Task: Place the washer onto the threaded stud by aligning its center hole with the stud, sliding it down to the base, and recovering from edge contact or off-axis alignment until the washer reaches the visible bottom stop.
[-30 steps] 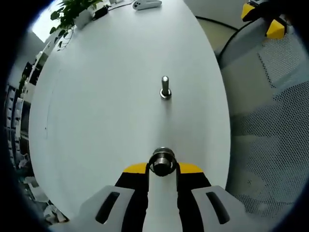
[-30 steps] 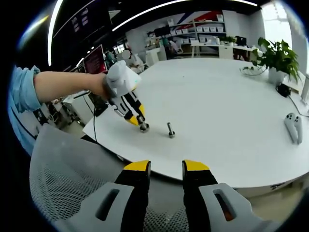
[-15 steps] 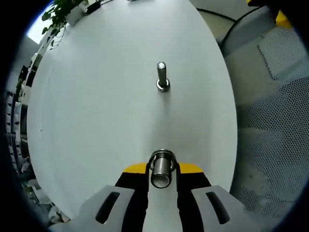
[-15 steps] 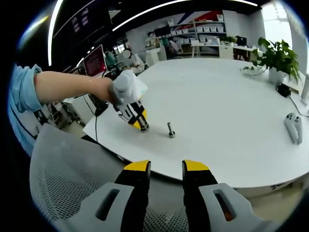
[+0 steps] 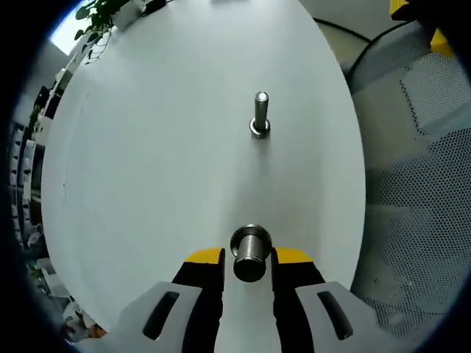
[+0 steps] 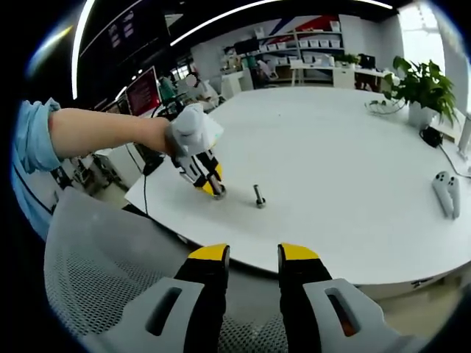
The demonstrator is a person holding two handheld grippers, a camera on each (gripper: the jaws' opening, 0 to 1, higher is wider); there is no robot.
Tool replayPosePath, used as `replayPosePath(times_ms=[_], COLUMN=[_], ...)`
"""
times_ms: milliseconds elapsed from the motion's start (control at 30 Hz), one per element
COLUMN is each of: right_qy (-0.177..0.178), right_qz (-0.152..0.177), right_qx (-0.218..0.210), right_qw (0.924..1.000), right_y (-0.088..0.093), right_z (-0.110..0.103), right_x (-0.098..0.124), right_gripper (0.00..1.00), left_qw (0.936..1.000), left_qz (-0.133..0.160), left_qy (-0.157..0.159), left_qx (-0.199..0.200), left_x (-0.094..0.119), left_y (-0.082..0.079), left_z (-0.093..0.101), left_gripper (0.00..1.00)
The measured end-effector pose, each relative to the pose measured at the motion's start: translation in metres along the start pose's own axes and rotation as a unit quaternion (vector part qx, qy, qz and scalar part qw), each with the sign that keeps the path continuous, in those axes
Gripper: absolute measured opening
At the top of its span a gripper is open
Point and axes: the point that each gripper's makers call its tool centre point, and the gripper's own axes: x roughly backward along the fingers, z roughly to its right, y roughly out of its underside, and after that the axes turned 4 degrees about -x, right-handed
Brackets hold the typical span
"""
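The white round table [image 6: 346, 169] filled the scene, a mesh chair [image 6: 110, 272] at seven o'clock in the right gripper view. The left gripper [image 5: 249, 259] hung low over the tabletop, jaws closed on a metal piece that looked like the washer [image 5: 249, 250] on a short bolt; I couldn't tell exactly. The threaded stud [image 5: 260, 116] stood upright at twelve o'clock from it, well apart. The right gripper [image 6: 252, 257] sat off the table's edge, jaws parted, holding nothing. A white controller [image 6: 447, 193] lay at three o'clock.
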Motion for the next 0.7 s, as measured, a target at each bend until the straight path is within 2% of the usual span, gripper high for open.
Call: replayPosePath(times_ms=[100,167,233,333,400,467,567,667,700], right_qy=[-0.002,-0.003,-0.004,-0.005,-0.006,-0.005,-0.002,-0.007,-0.009], right_qz=[0.000,0.000,-0.001,-0.001,-0.003,-0.001,0.003,0.005,0.005], right_qx=[0.002,0.003,0.004,0.006,0.009,0.010,0.009,0.013,0.014], right_qw=[1.0000,1.0000,1.0000,1.0000,0.9999,0.9999,1.0000,0.9999,0.9999], right_y=[0.000,0.000,0.000,0.000,0.000,0.000,-0.001,-0.002,-0.002], right_z=[-0.001,-0.001,-0.002,-0.002,-0.002,-0.002,-0.001,-0.003,-0.004], right_x=[0.000,0.000,0.000,0.000,0.000,0.000,0.001,0.001,0.001], right_gripper=[0.28,0.28,0.28,0.28,0.28,0.29,0.30,0.30,0.30], left_qw=[0.9997,0.9981,0.9950,0.9855,0.9793,0.9701,0.9577,0.9327,0.9189], left_qz=[0.018,0.046,0.081,0.143,0.175,0.204,0.238,0.292,0.315], left_qy=[-0.017,-0.040,-0.056,-0.083,-0.093,-0.117,-0.136,-0.156,-0.163], left_qx=[-0.003,-0.005,0.012,0.040,0.043,0.059,0.088,0.144,0.173], left_x=[0.013,0.025,0.046,0.085,0.106,0.136,0.166,0.203,0.215], left_y=[0.000,-0.006,-0.014,-0.024,-0.028,-0.027,-0.024,-0.016,-0.011], left_z=[-0.002,-0.005,-0.004,0.001,0.008,0.016,0.024,0.035,0.038], left_gripper=[0.31,0.34,0.33,0.33,0.35,0.38,0.38,0.39,0.40])
